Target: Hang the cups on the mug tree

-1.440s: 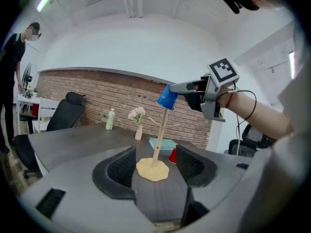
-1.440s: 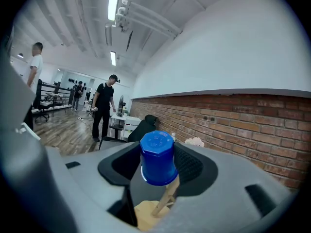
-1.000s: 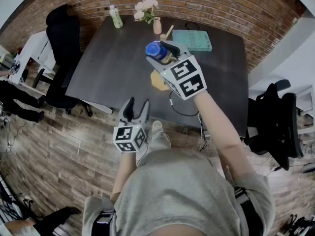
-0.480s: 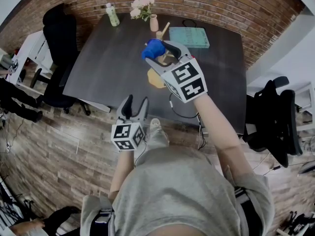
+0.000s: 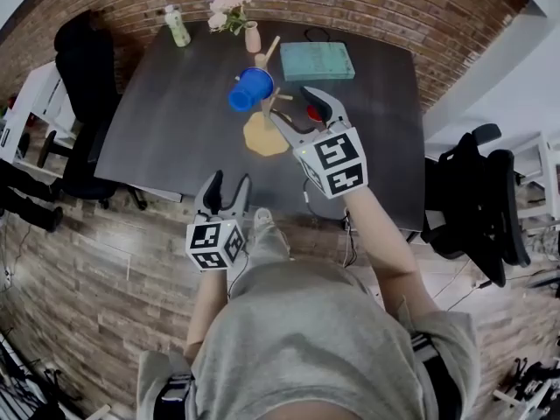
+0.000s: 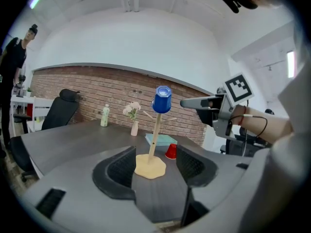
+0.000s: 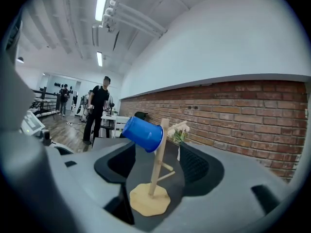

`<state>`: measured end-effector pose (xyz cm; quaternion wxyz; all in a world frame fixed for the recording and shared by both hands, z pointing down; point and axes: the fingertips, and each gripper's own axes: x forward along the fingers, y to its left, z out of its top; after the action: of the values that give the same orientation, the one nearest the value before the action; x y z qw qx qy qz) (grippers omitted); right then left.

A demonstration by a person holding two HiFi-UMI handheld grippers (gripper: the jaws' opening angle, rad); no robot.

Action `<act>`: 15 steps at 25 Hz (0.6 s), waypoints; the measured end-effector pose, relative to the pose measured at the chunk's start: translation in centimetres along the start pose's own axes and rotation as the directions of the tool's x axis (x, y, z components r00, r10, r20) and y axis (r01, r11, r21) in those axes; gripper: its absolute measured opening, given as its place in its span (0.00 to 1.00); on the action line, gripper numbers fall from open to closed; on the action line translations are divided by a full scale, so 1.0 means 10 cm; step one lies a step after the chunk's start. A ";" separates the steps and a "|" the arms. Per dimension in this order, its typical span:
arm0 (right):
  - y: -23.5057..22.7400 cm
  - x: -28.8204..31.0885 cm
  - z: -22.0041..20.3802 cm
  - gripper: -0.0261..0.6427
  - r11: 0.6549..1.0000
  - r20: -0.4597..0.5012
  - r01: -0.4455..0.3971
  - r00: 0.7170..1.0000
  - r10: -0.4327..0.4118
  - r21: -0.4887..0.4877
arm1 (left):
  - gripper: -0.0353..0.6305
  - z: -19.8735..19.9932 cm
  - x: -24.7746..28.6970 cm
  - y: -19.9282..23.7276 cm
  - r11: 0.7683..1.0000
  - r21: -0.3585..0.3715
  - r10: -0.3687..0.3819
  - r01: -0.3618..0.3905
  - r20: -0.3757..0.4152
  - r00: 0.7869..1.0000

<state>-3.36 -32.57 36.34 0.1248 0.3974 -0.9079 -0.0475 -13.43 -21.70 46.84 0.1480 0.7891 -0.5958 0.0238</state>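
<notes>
Left tool (image 5: 223,194): jaws apart, nothing in them. It hangs off the near edge of the table (image 5: 175,121), aimed at the tree.

Blue cup (image 5: 251,88): on the mug tree (image 5: 265,136), mouth over the top peg and tilted, closed end pointing to the left edge. The tree stands about mid-table on its flat base. Count this one hung.

Red cup (image 6: 170,151): on the table, mouth down, just beside the tree base toward the right edge. My read is that it goes next.

Right tool (image 5: 293,108): jaws have just been opening and now stand wide. Nothing between the pads; the blue cup and tree sit ahead of them, untouched.

Handling, my judgement only:
- Red cup looks like thin plastic, so light, slick and easy to crush.
- Pinch across the wall up near the closed end, where it should be stiffest. Close gently.
- You need the mouth free to slip over a lower peg (image 7: 167,168).
- The tree looks light too. A knock on the stem could tip it or shake the blue cup loose.
</notes>
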 end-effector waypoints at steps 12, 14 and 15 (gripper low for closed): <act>-0.58 -0.01 -0.82 0.46 0.987 -0.082 0.150 0.986 -0.145 0.060 | 0.41 -0.11 0.33 0.04 0.999 -0.006 -0.043 0.042 -0.044 0.998; -0.67 0.03 -0.95 0.46 0.983 -0.101 0.169 0.982 -0.161 0.068 | 0.41 -0.12 0.39 0.06 0.999 -0.005 -0.051 0.050 -0.052 0.997; -0.70 0.05 -1.02 0.46 0.982 -0.110 0.177 0.980 -0.168 0.072 | 0.41 -0.12 0.42 0.08 0.998 -0.004 -0.055 0.055 -0.056 0.997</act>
<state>3.99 -37.59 44.95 0.1506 0.4813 -0.8635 -0.0006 -12.77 -25.50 49.07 0.1664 0.8040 -0.5694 0.0411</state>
